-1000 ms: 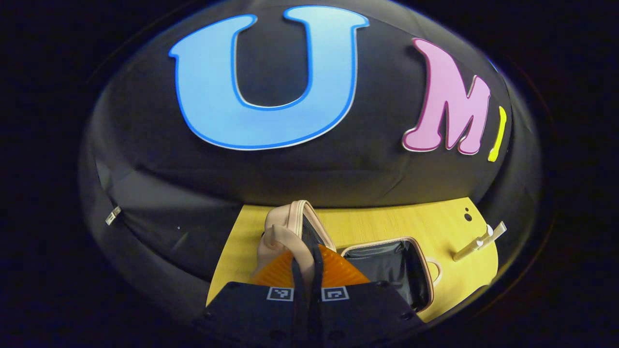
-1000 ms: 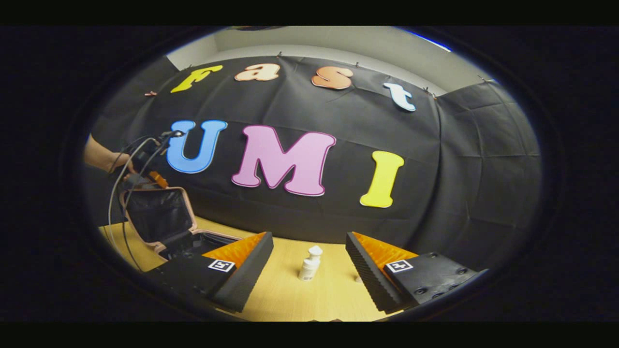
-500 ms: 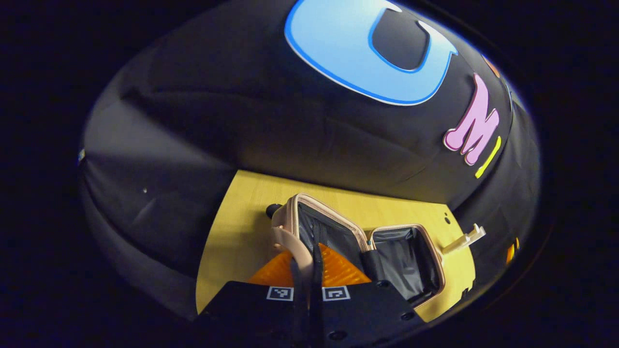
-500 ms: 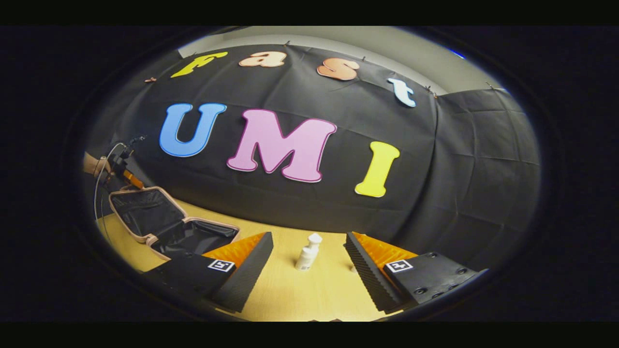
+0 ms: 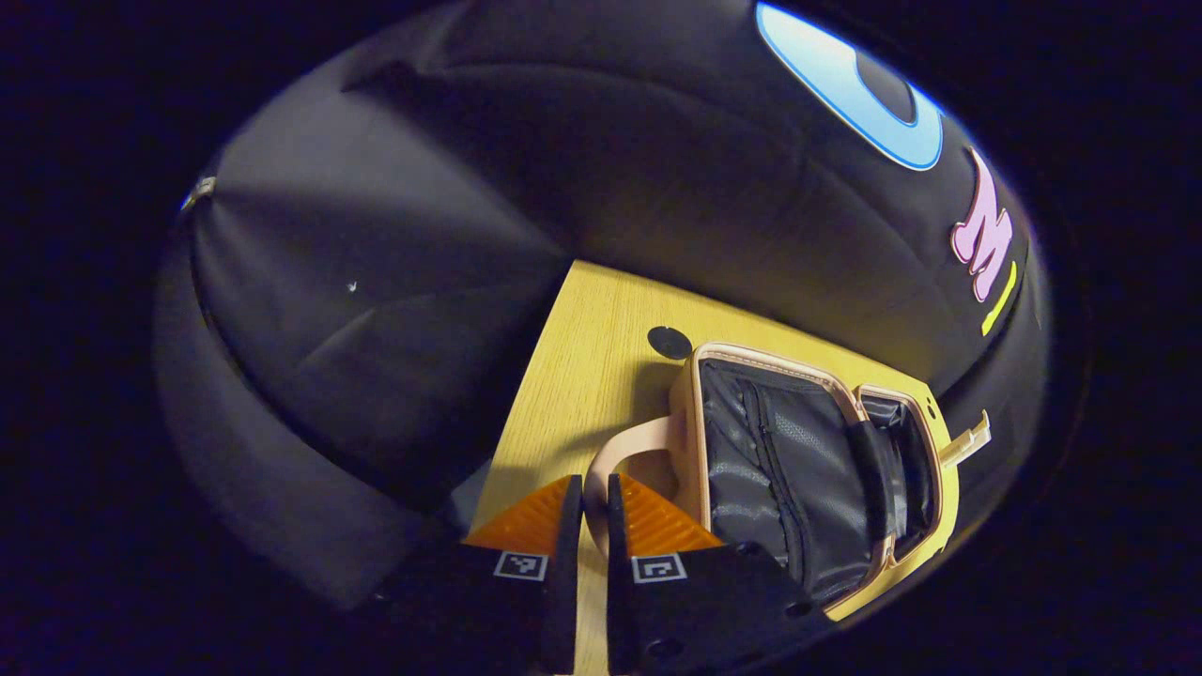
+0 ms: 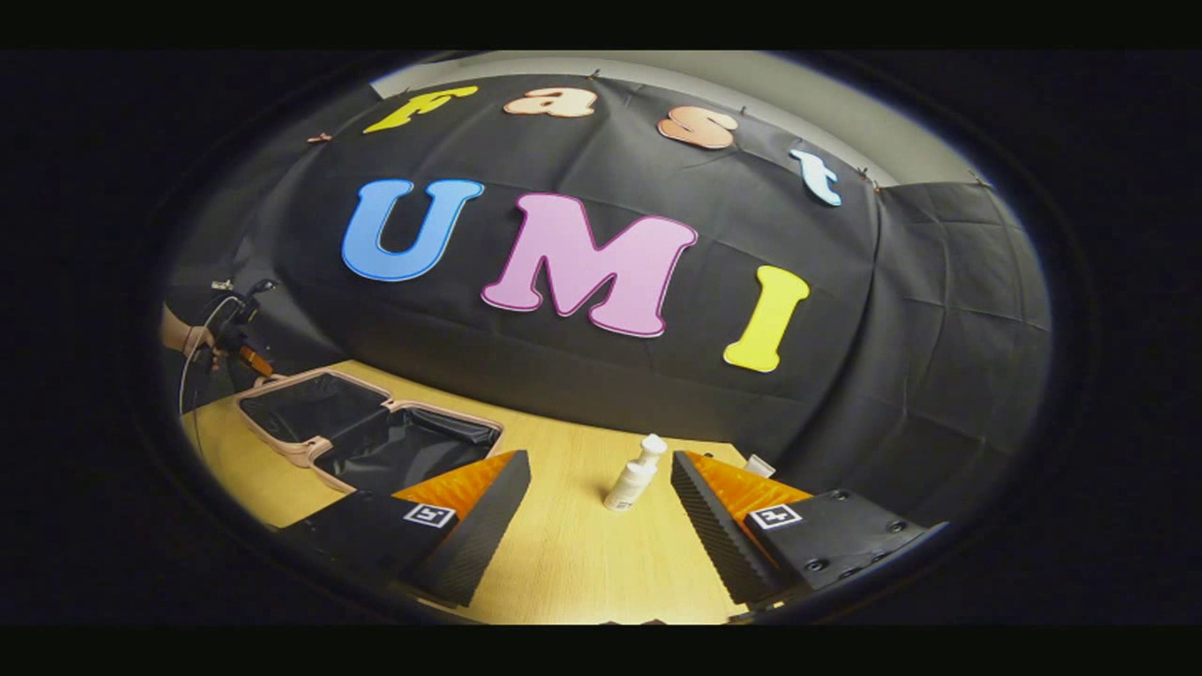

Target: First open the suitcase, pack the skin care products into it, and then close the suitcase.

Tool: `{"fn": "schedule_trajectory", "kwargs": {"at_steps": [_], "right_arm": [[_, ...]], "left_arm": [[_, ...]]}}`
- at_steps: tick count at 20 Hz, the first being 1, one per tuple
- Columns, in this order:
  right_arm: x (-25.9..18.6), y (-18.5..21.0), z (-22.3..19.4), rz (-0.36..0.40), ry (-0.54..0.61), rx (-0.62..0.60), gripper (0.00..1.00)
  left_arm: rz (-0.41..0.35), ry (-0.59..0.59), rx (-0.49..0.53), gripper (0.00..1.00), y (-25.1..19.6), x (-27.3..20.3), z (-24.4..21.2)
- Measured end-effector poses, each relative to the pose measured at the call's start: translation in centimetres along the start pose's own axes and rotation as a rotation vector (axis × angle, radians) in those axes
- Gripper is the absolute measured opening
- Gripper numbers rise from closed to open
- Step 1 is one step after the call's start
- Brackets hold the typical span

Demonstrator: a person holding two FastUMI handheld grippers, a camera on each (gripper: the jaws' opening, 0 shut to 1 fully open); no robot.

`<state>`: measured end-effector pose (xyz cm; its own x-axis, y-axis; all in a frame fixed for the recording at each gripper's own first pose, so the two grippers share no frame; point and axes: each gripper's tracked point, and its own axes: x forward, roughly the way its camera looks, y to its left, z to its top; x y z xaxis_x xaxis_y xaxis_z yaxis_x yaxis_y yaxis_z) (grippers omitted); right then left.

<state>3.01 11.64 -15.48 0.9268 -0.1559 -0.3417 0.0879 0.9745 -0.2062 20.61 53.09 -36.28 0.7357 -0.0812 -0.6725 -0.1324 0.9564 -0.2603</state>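
Suitcase (image 5: 808, 469): laid open flat on table (image 5: 601, 376). Left tongs (image 5: 592, 502): narrowed about its handle (image 5: 624, 451). Right tongs (image 6: 601, 493): spread wide, bottle (image 6: 634, 474) ahead.

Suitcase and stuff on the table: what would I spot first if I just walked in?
Probably the pink suitcase, lying wide open on the yellow table with its black lining showing. Next, the small white bottle standing upright, framed between the right hand-held gripper's open orange fingers. The left hand-held gripper hovers by the suitcase handle.
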Motion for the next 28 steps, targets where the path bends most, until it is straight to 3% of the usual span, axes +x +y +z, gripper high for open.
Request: {"fn": "schedule_trajectory", "kwargs": {"at_steps": [1,2,4,5,7,13,19,23,26,28], "right_arm": [[0.0,-0.1,0.3,-0.002,-0.005,0.007,0.97],[0.0,-0.5,0.7,-0.011,-0.017,0.016,0.97],[0.3,-1.6,1.2,-0.033,-0.034,0.036,0.97],[0.3,-2.3,1.3,-0.041,-0.040,0.045,0.97],[0.6,-4.0,1.7,-0.060,-0.061,0.054,0.97],[2.8,-10.9,1.3,-0.086,-0.105,0.069,0.96],[6.7,-17.8,-1.2,-0.001,-0.117,0.116,0.96],[9.2,-22.2,-4.5,0.022,-0.110,0.117,0.96],[10.9,-25.2,-7.2,-0.021,-0.087,0.146,0.97],[11.6,-25.8,-9.5,-0.041,-0.067,0.154,0.97]], "left_arm": [[0.030,-0.032,0.030,0.27,-0.4,-0.5,0.5],[0.056,-0.068,0.073,0.28,-0.8,-1.6,1.4],[0.134,-0.148,0.164,0.51,-1.3,-3.9,3.8],[0.170,-0.179,0.193,0.79,-1.7,-5.0,5.2],[0.252,-0.231,0.239,0.93,-3.0,-8.2,6.8],[0.261,-0.518,0.177,0.96,-16.8,-16.8,10.3],[0.216,-0.631,0.066,0.96,-32.8,-19.9,8.1],[0.258,-0.696,0.077,0.96,-41.8,-20.0,5.4],[0.184,-0.723,0.080,0.96,-50.0,-17.0,2.0],[0.161,-0.695,0.138,0.96,-54.0,-14.9,-0.5]]}}
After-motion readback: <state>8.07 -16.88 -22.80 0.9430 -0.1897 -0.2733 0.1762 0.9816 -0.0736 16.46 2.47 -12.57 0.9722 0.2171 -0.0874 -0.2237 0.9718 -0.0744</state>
